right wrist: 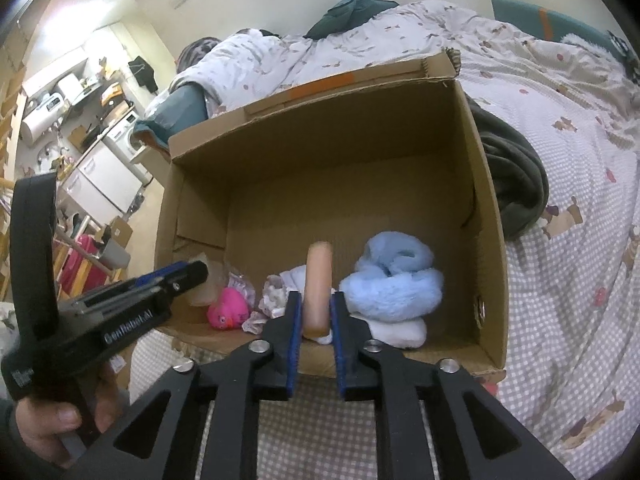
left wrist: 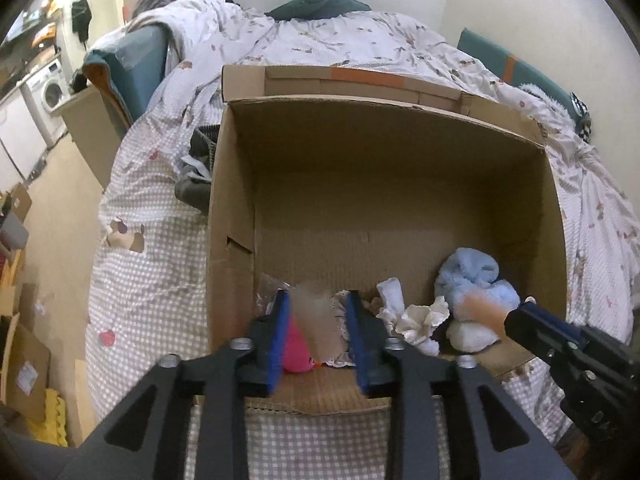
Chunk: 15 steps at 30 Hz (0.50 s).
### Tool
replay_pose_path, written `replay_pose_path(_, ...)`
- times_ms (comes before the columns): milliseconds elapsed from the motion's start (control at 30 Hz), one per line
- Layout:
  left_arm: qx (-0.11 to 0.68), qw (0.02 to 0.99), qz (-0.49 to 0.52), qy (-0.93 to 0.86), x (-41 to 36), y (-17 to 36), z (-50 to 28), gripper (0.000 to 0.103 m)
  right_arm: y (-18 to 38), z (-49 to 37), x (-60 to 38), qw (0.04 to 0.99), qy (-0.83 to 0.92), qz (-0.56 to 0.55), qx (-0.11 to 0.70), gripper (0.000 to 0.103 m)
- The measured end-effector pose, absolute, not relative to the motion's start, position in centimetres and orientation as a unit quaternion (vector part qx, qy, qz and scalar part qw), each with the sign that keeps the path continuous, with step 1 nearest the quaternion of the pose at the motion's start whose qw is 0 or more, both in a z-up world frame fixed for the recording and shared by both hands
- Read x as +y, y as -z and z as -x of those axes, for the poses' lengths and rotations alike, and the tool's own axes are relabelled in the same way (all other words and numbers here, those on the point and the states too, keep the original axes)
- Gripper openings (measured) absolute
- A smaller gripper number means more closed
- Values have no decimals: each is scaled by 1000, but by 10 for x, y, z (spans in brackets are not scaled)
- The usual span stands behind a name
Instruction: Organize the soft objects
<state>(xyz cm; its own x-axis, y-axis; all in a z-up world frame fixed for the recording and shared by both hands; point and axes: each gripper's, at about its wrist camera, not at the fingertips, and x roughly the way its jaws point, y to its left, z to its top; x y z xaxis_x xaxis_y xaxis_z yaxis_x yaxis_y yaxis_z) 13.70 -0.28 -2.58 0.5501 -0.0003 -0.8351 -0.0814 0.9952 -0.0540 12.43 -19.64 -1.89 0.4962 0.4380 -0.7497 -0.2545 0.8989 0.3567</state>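
Task status: partly done, judging by the contents of the open brown cardboard box [left wrist: 380, 184] standing on the grey-and-white checked quilt [left wrist: 152, 280].

Already lying along the box's near edge:
- a bright pink rubber duck [right wrist: 226, 312], towards the near left corner
- a frilled pale lace cloth [right wrist: 256, 320] beside it
- crumpled white soft pieces [left wrist: 420, 320] near the middle
- a fluffy light-blue plush bundle [right wrist: 394, 280], towards the near right corner

Being delivered now:
- Left gripper [left wrist: 317, 304]: hanging released over the near left corner, jaws apart. Showing between them, clear of both pads, a blurred pale beige translucent lump [left wrist: 316, 320], apparently dropping.
- Right gripper [right wrist: 316, 300]: standing slack around a peach-coloured sausage-shaped soft toy [right wrist: 318, 284]. Showing a gap at the left pad, so not gripping as far as can be seen.

Possibly remaining:
- a dark olive fleece garment [right wrist: 516, 184], bunched against the box's right wall, outside it
- a grey striped cloth [left wrist: 196, 168], lying against the left wall, outside it
- not showing whether either belongs to the job

Hard to make out:
- smearing the beige lump beyond identifying
- hiding the near strip of the box floor behind both grippers
- leaving the sausage toy's contact with the floor undecided
- cutting off the bed's near edge
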Motion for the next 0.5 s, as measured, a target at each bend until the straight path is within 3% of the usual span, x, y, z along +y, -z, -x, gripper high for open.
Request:
replay_pose_path(33, 472, 880, 43, -24, -3, 25, -136, 52, 18, -124, -198, 861, -198, -99, 458, 30)
replay_pose_path(67, 468, 882, 46, -27, -2, 24, -135, 63, 18, -123, -198, 863, -194, -99, 455, 50)
replay_pose_path(100, 462, 885, 50, -29, -2, 22, -133, 64, 17, -123, -200, 865, -192, -106, 451, 71)
replay_pose_path(500, 425, 903, 57, -40, 11, -2, -119, 65, 8, -122, -219, 871, -171, -149, 436, 75)
